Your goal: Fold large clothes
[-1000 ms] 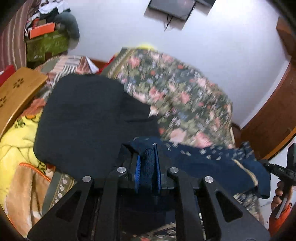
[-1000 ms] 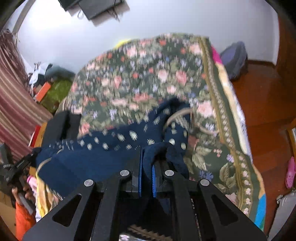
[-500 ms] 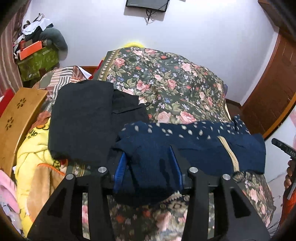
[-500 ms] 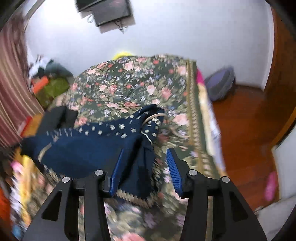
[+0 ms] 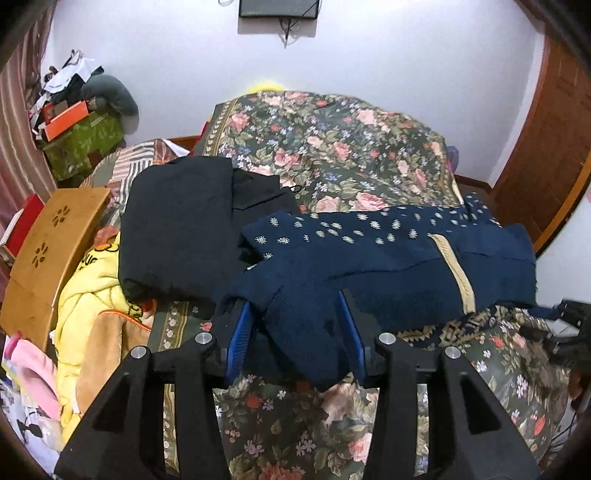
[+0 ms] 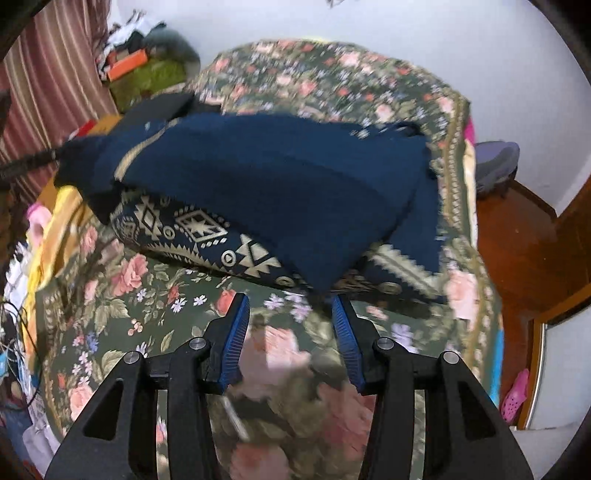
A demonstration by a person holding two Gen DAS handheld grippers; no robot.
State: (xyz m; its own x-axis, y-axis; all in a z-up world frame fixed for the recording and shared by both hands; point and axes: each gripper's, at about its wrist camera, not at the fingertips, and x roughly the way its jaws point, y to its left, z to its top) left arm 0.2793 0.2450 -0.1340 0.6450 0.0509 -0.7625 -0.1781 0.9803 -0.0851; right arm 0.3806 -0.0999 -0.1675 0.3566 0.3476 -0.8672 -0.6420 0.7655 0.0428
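In the left wrist view, a wooden board (image 5: 51,243) leans at the far left edge, with a yellow blanket (image 5: 92,295) below and right of it. Up in the upper left corner a green box (image 5: 83,146) carries an orange box (image 5: 66,118). Right of the blanket, a folded black garment (image 5: 177,225) lies on the floral bed cover (image 5: 332,147). Right of that, touching it, the navy garment (image 5: 388,266) stretches across the middle to the right of the frame, white dots along its upper edge and a tan band (image 5: 454,273) near its right end. A flap of it hangs down at lower centre between the blue pads of the left tool (image 5: 295,343); the pads stand apart and do not press the cloth, so this tool is released. A dark screen (image 5: 279,7) hangs on the wall at top centre, and a wooden door (image 5: 546,147) fills the right edge.

In the blurred right wrist view, striped curtains (image 6: 48,74) fill the upper left. The navy garment (image 6: 277,184) lies across the centre over its patterned hem (image 6: 199,232). The right tool (image 6: 290,334) sits at lower centre, released, its pads apart just below the garment's tip, with only bed cover (image 6: 155,295) between them. Wooden floor (image 6: 517,240) shows at right
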